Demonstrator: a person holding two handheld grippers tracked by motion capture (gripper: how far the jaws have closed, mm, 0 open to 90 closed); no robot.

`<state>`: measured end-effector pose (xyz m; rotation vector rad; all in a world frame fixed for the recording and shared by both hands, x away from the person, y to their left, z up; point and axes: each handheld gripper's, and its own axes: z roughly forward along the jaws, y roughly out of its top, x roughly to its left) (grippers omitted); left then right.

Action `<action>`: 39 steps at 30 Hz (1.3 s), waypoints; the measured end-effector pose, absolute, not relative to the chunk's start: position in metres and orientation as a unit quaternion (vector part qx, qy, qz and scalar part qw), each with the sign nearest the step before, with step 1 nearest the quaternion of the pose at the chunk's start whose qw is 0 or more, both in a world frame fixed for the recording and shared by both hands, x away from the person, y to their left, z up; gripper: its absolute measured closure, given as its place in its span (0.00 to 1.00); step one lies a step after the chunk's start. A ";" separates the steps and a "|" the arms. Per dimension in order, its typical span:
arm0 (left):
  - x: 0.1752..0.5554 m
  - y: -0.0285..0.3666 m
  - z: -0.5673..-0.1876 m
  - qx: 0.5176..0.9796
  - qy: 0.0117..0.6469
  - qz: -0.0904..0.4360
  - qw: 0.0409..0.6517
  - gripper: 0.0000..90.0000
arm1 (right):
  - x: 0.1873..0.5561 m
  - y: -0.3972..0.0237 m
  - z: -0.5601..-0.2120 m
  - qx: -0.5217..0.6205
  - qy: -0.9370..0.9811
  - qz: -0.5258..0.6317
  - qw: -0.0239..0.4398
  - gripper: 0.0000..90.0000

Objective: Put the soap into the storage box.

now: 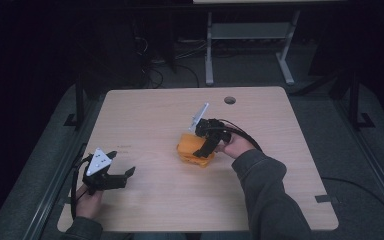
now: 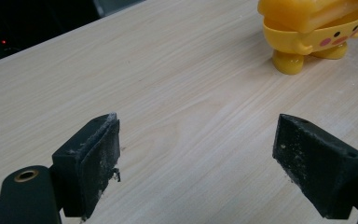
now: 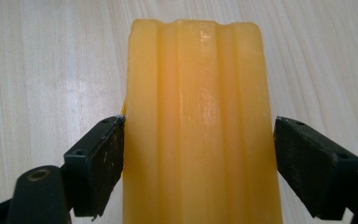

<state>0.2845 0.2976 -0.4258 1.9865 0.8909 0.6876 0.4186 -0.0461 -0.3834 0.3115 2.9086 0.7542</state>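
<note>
Near the middle of the pale wooden table [image 1: 145,115] stands a yellow-orange plastic toy [image 1: 192,151], a small character figure with feet, pink cheeks and dot eyes, as seen in the left gripper view [image 2: 314,32]. Directly over it, held by the right hand [image 1: 236,145], sits the right gripper [image 1: 204,150], jaws straddling the toy from above. In the right gripper view, the ridged yellow top [image 3: 198,126] fills the gap between the jaws; left pad touching or nearly touching its side, right pad just clear of it, so not visibly clamped. Well apart, toward the near left corner, rests the left gripper [image 1: 122,172] in the left hand [image 1: 89,202], jaws spread wide over bare wood, grasping nothing, toy up ahead of it to its right.
</note>
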 end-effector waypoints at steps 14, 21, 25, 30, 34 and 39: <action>0.285 0.297 -0.426 0.791 0.355 0.273 0.416 0.16 | 0.409 -0.071 -0.371 0.118 0.955 0.263 0.072 0.21; 0.285 0.296 -0.426 0.793 0.354 0.273 0.413 0.16 | 0.404 -0.081 -0.372 0.128 0.952 0.267 0.075 0.22; 0.285 0.296 -0.427 0.793 0.355 0.273 0.414 0.16 | 0.402 -0.085 -0.370 0.126 0.952 0.270 0.075 0.22; 0.285 0.295 -0.427 0.794 0.352 0.273 0.414 0.16 | 0.399 -0.089 -0.368 0.127 0.953 0.264 0.079 0.22; 0.285 0.295 -0.427 0.793 0.353 0.273 0.414 0.16 | 0.397 -0.094 -0.369 0.130 0.952 0.266 0.082 0.22; 0.285 0.295 -0.427 0.794 0.352 0.273 0.414 0.16 | 0.394 -0.100 -0.376 0.137 0.951 0.264 0.079 0.22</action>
